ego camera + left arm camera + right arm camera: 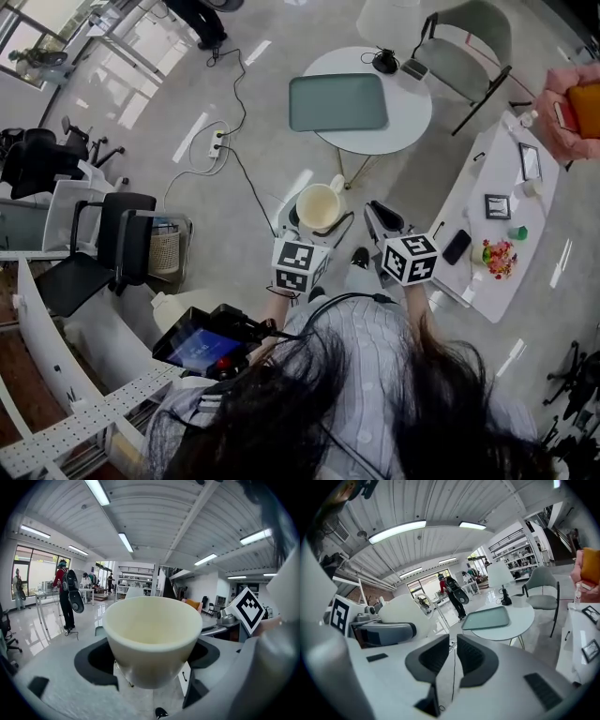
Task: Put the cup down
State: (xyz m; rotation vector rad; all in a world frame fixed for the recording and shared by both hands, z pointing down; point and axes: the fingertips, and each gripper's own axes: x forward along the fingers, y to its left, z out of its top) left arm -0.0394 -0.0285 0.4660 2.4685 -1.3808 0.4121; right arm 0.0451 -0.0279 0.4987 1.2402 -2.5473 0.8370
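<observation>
Left gripper (317, 223) is held out in front of the person's torso, pointing forward toward the round white table (412, 117), its marker cube (300, 265) close to the body. The jaws are clamped on the cream cup (319, 202), one pad on each side of the cup's lower body, as the left gripper view shows. The cup is upright with its mouth up and looks empty; the handle sticks out on the far side toward the table. It hangs in the air over the grey floor (234, 216), short of the table's near edge and not touching any surface. Right gripper (382, 217) is held level just beside the left one and roughly parallel to it, with its cube (410, 258) also near the body. Its dark pads are almost together, only a thin slit between them and nothing in it. A grey-green tray (337, 101) lies flat on the round table, with a small dark item (384, 62) at the far edge. A grey chair (469, 42) stands behind the table. A long white table (492, 178) with small items runs along the right.
</observation>
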